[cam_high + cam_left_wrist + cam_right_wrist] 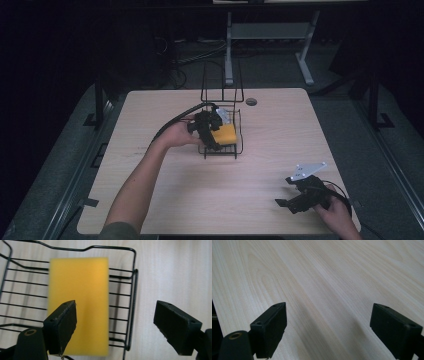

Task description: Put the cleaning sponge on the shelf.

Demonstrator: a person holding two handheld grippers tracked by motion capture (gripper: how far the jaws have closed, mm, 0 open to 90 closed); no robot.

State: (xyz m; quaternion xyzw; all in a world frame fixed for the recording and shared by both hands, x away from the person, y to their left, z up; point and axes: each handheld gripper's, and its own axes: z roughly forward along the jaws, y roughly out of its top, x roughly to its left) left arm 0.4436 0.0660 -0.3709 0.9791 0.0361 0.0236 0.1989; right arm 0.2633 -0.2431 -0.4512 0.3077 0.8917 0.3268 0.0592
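Black jaws of left gripper (pixel 115 322) spread wide, holding nothing, over yellow sponge (pixel 78 305) lying flat in wire basket (pixel 132 302), long axis running bottom to top, offset under left jaw. Right gripper (pixel 292 197), lower right, released, well apart.

Your left gripper (pixel 212 131) hangs over the black wire rack (pixel 222 117) at the middle of the wooden table (pixel 200 200), just above the yellow sponge (pixel 226 134) lying in it. Your right gripper (pixel 287 200) rests near the table's near right corner, well apart from the rack.
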